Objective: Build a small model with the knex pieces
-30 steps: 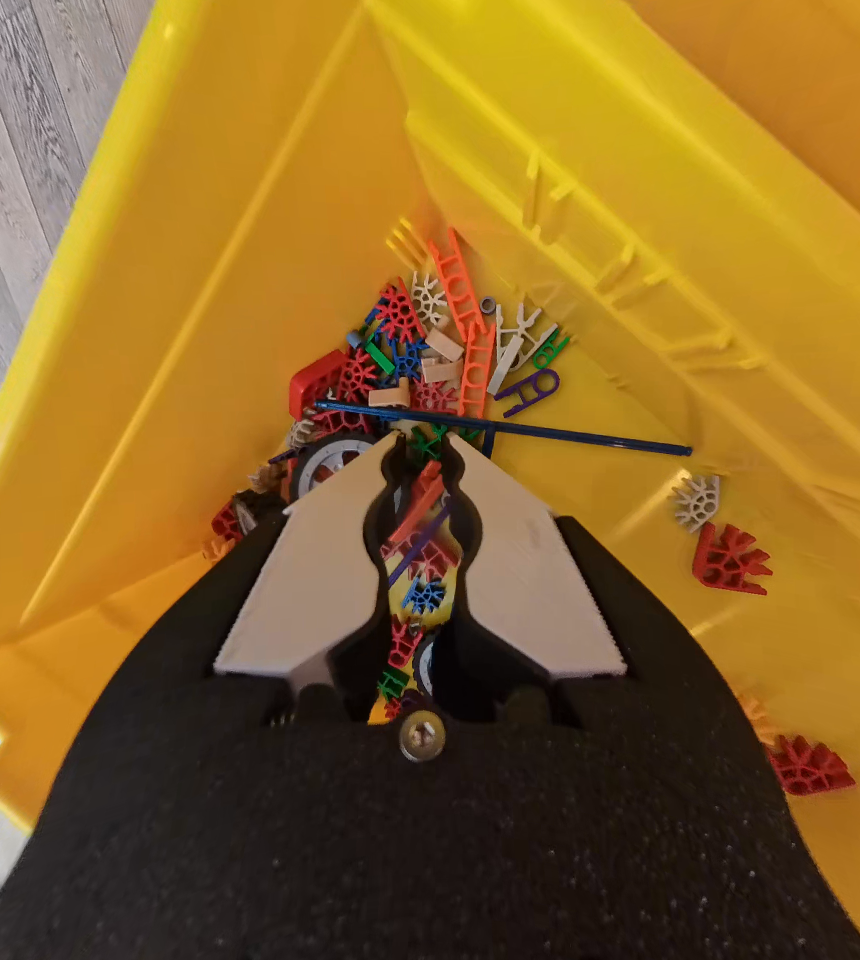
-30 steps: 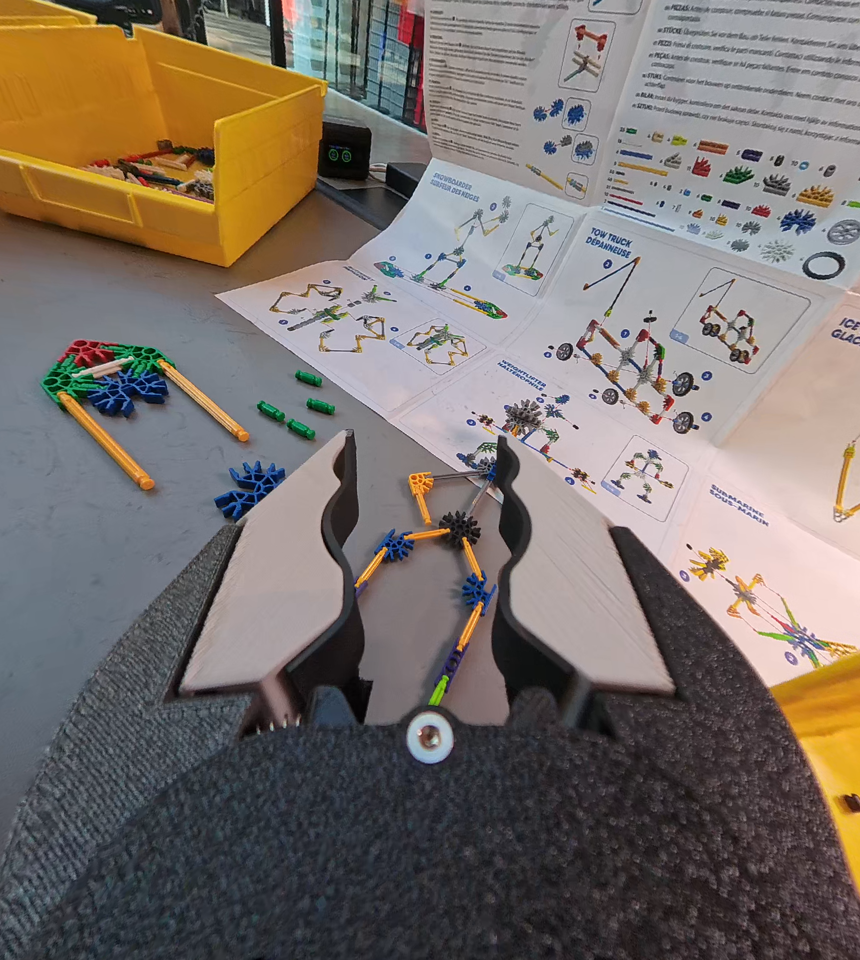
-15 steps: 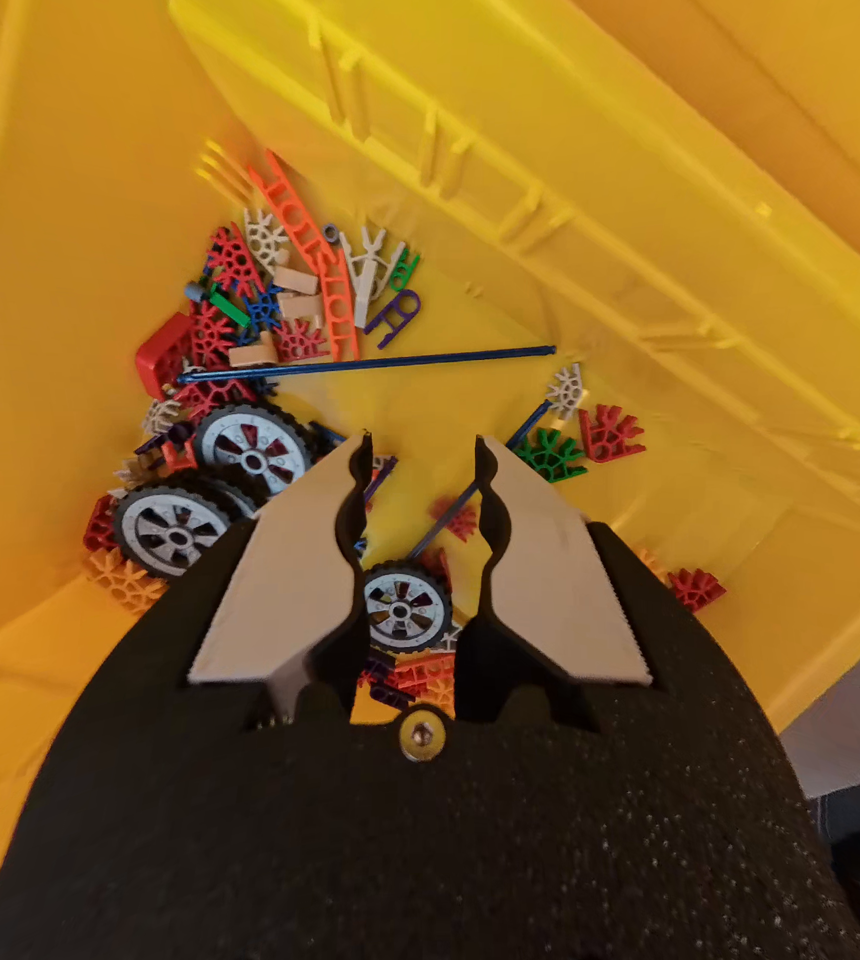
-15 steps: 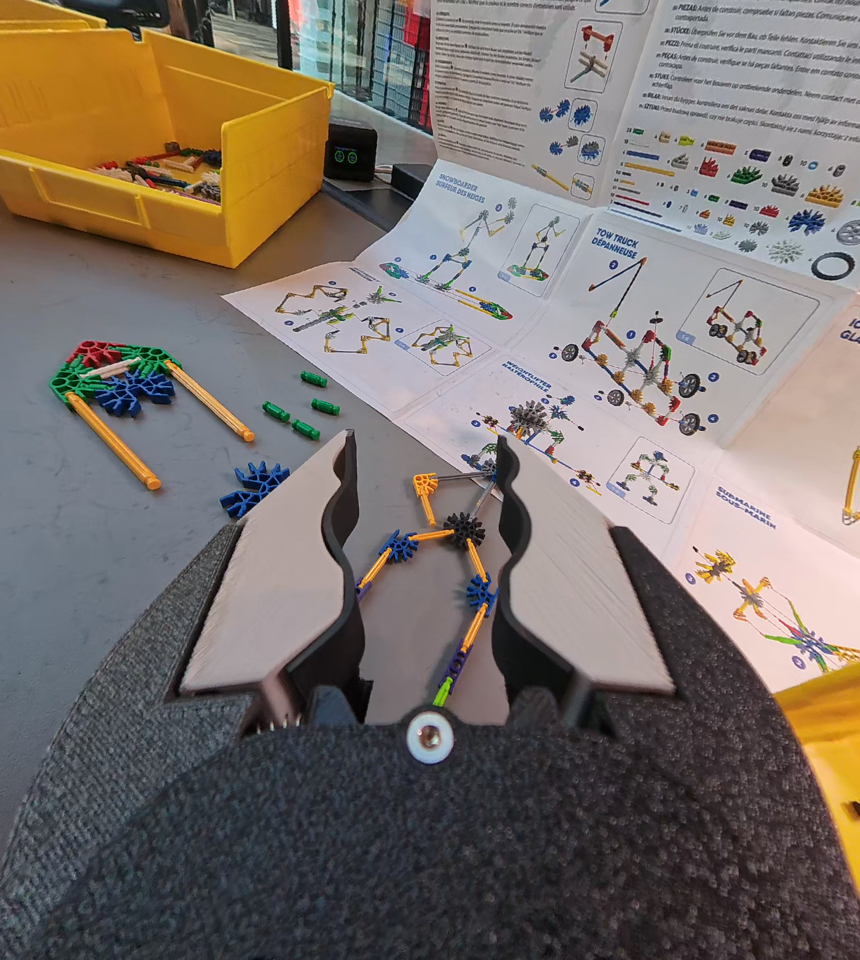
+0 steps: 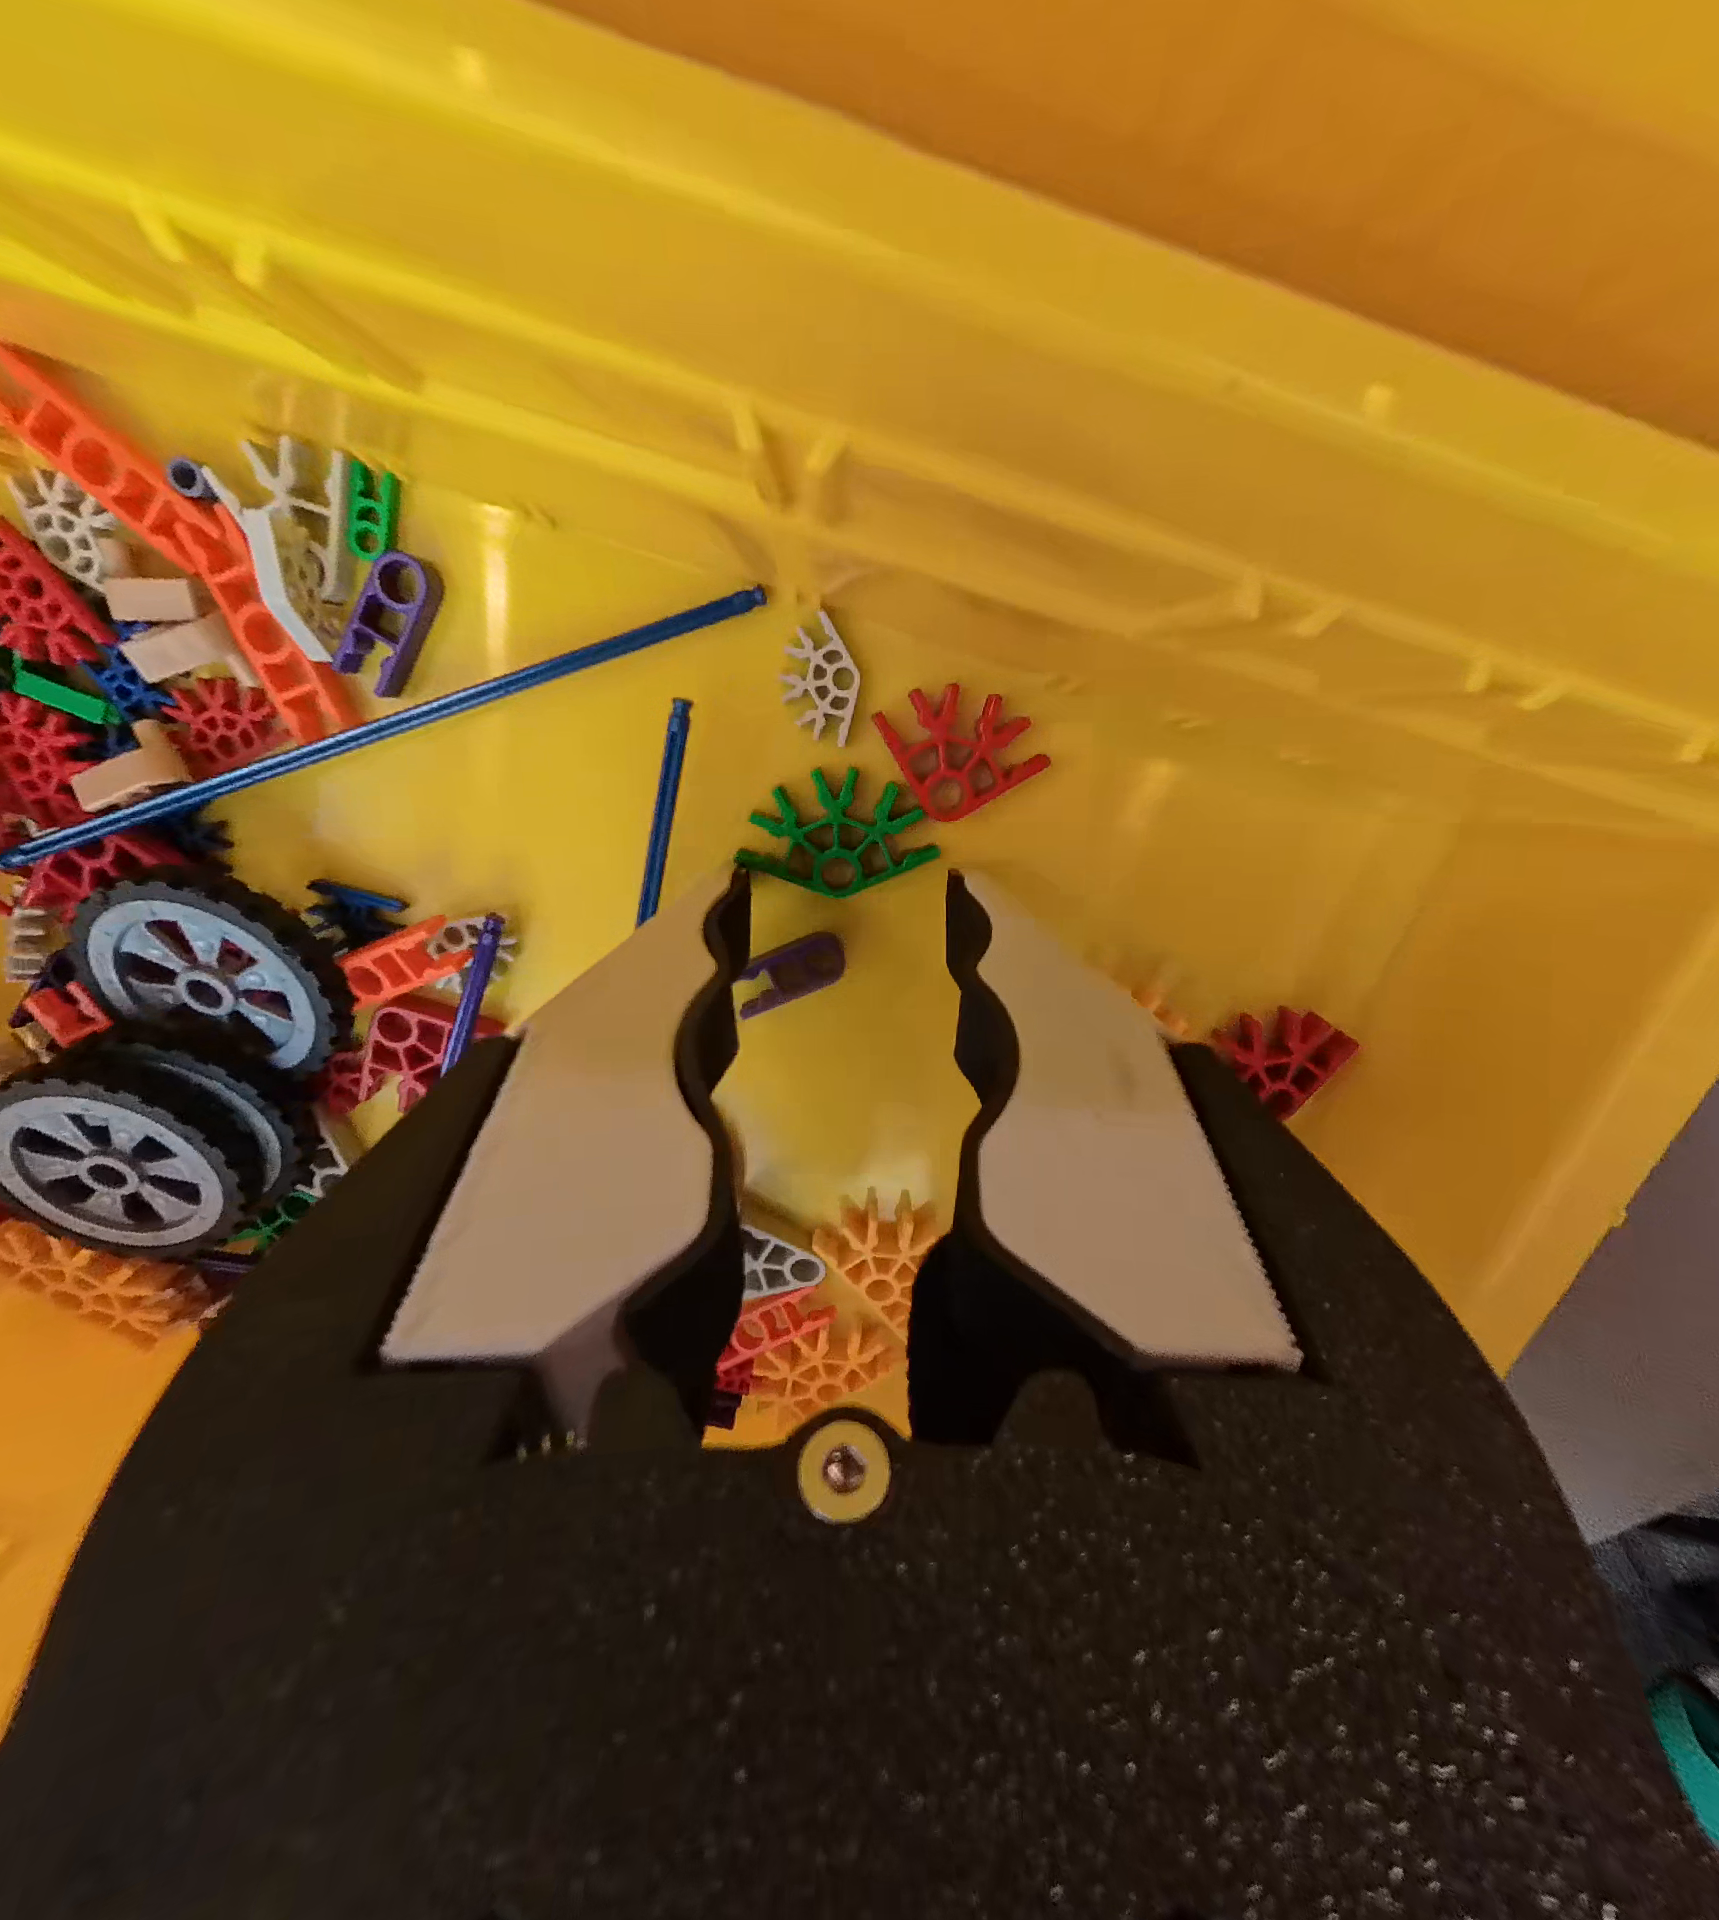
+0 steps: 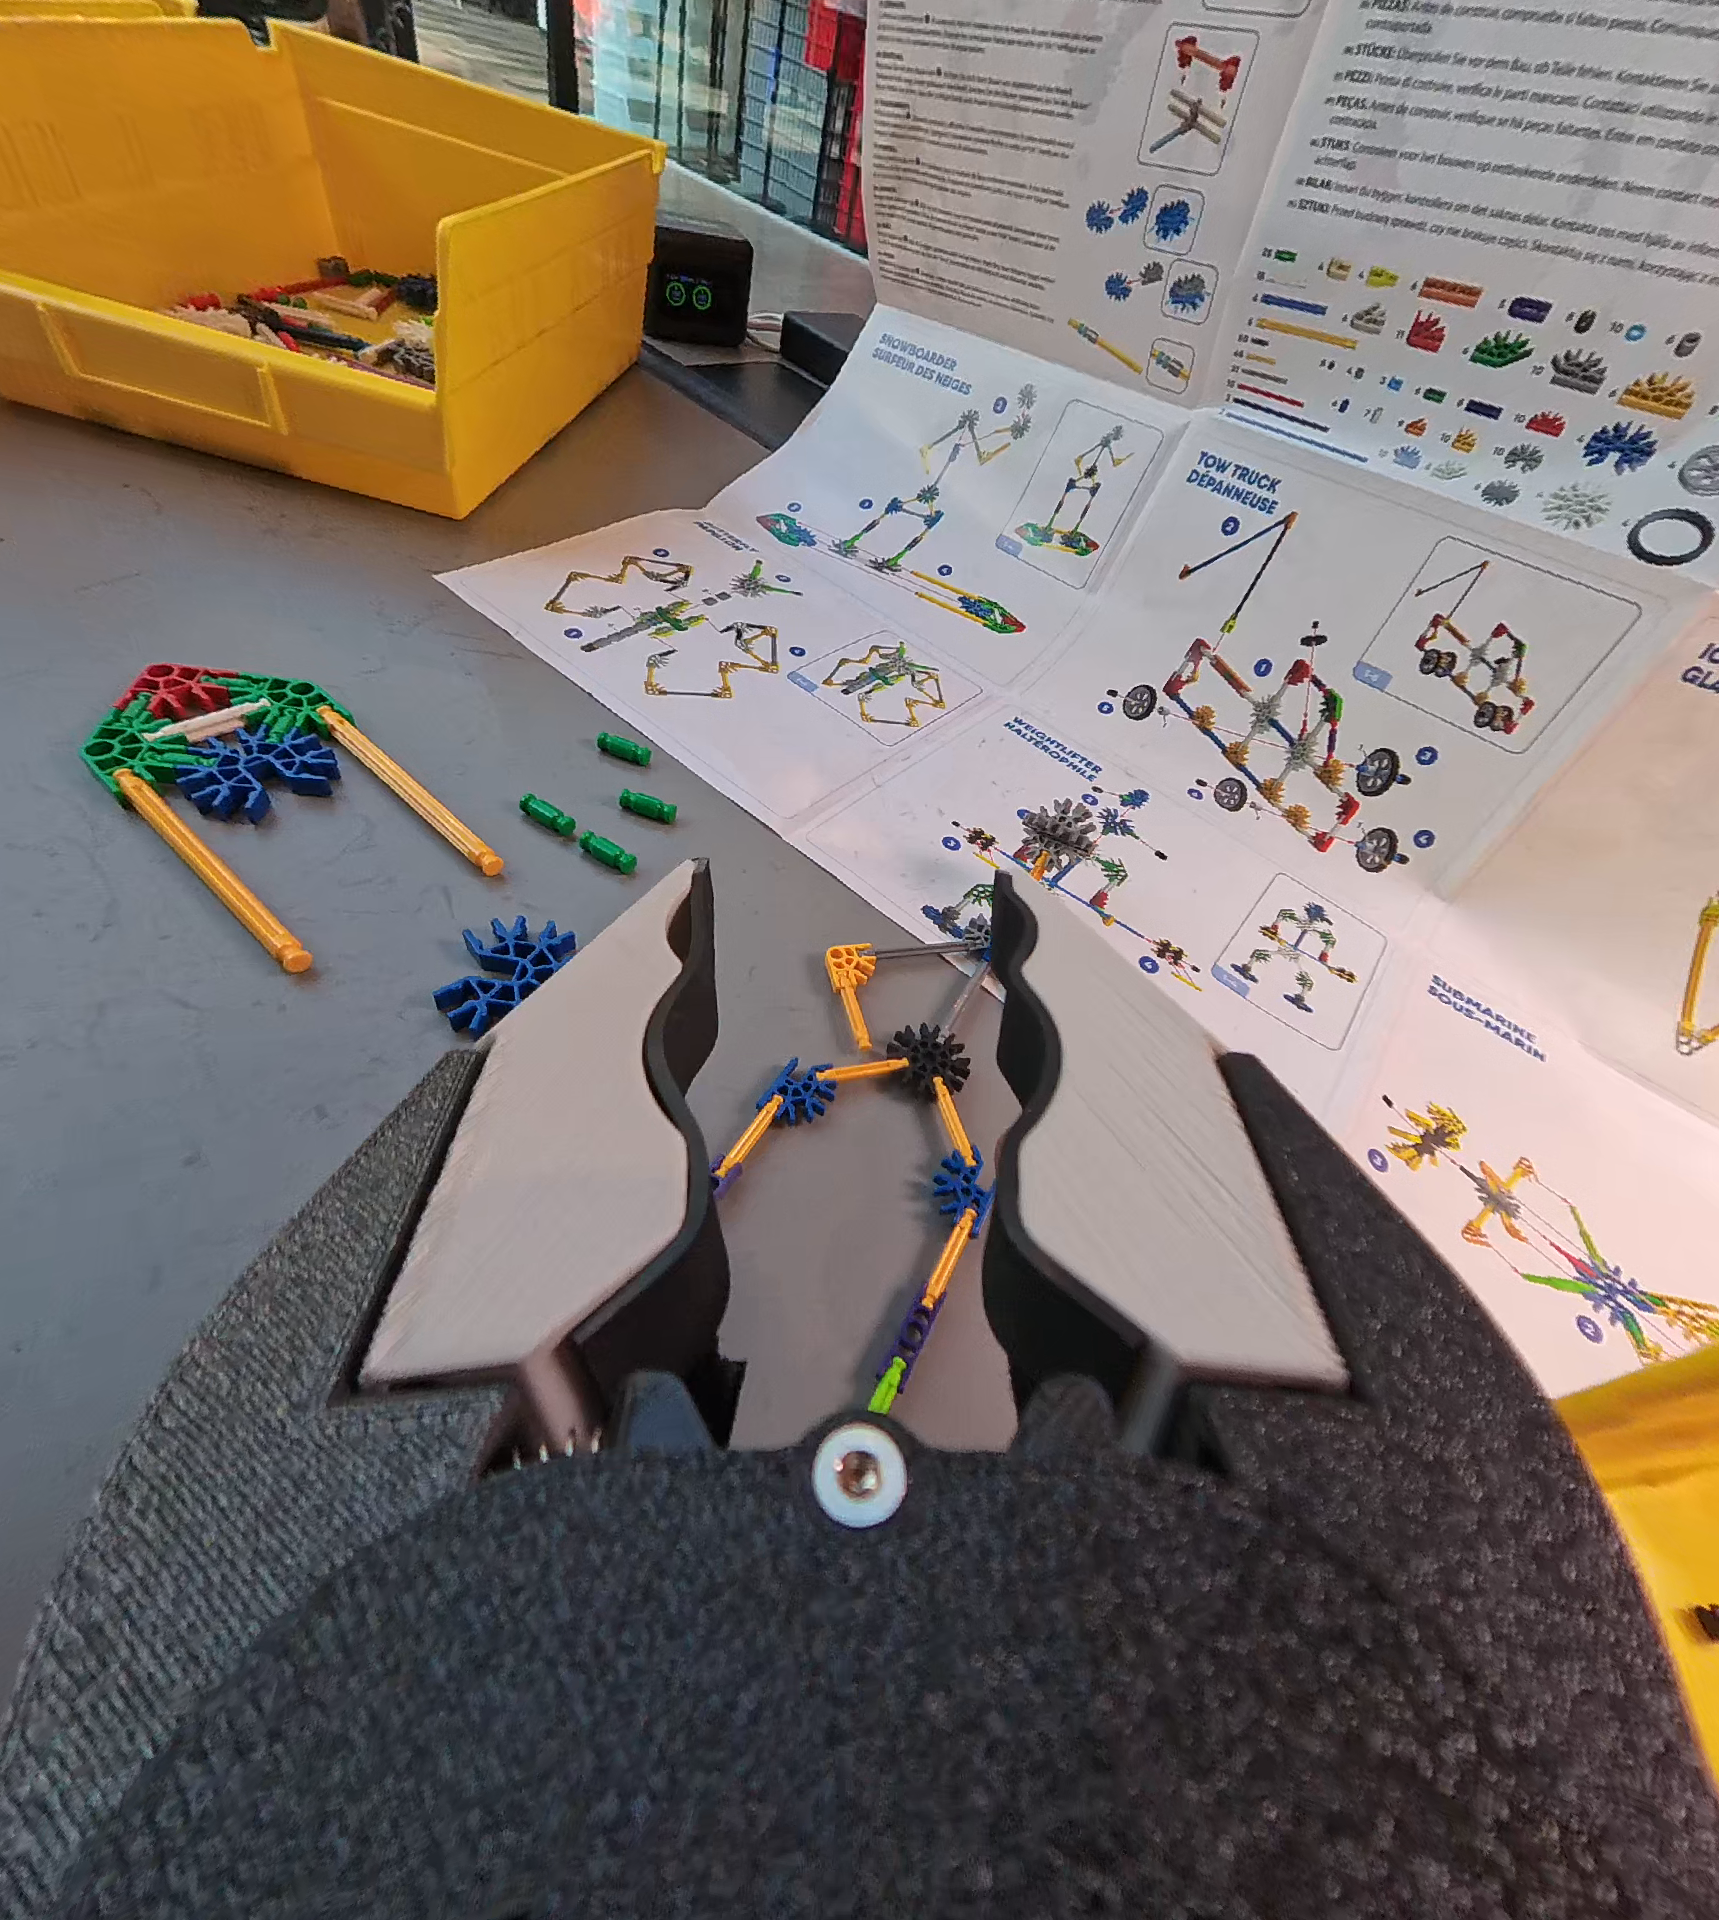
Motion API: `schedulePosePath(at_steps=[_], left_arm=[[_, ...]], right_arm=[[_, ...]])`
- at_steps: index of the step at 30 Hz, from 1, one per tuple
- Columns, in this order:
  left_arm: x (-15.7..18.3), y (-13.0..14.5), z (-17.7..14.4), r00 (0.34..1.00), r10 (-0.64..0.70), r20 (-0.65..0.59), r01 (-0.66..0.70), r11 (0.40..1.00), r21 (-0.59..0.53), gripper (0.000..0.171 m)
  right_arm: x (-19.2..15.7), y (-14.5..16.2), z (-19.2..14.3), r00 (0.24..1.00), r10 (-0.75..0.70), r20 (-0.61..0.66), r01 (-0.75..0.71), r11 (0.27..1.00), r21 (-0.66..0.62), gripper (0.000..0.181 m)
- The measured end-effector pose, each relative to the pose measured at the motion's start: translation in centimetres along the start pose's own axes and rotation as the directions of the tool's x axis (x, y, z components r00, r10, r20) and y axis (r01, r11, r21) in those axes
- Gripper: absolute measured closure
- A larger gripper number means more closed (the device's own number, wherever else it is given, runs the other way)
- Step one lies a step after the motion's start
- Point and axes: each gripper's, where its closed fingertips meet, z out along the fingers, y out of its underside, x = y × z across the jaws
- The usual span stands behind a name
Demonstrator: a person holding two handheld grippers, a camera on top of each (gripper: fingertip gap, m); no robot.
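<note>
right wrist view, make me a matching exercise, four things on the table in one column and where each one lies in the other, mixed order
Things
1. yellow bin
2. four green rods
3. loose blue connector
4. chain of yellow rods and connectors

Places
A. under the open jaws of the right gripper
B. far left corner of the grey table
C. just left of the left fingertip
D. between the green and red arch with two yellow legs and the instruction sheet

Pairs: 1-B, 2-D, 3-C, 4-A

two wheels point(image 5: 200, 982), four green pegs point(image 6: 623, 748), two yellow rods point(image 6: 211, 871).
</note>
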Motion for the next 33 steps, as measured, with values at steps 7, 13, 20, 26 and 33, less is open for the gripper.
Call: schedulePosePath(at_steps=[7,13,20,26,33], left_arm=[[-0.2,-0.4,0.2,1.000,0.001,0.020,-0.002,1.000,0.022,0.136],[0.0,-0.6,0.2,0.999,-0.037,0.034,0.035,0.997,0.067,0.126],[-0.1,-0.9,0.1,0.996,-0.057,0.067,0.049,0.992,0.116,0.162],[-0.1,-0.7,-1.2,0.990,-0.073,0.118,0.052,0.983,0.177,0.169],[-0.5,-2.2,-4.6,0.975,-0.055,0.215,0.000,0.969,0.246,0.170]], right_arm=[[-0.3,-0.1,-0.1,1.000,-0.018,0.000,0.018,1.000,0.001,0.129],[-0.6,-0.1,-0.2,1.000,-0.029,0.006,0.029,1.000,0.001,0.130],[-0.8,-0.2,-0.3,0.999,-0.040,0.010,0.040,0.999,0.002,0.130],[-0.9,-0.4,-0.4,0.999,-0.044,0.010,0.044,0.999,0.010,0.130],[-1.1,-0.5,-0.4,0.998,-0.064,0.008,0.063,0.998,0.010,0.130]])
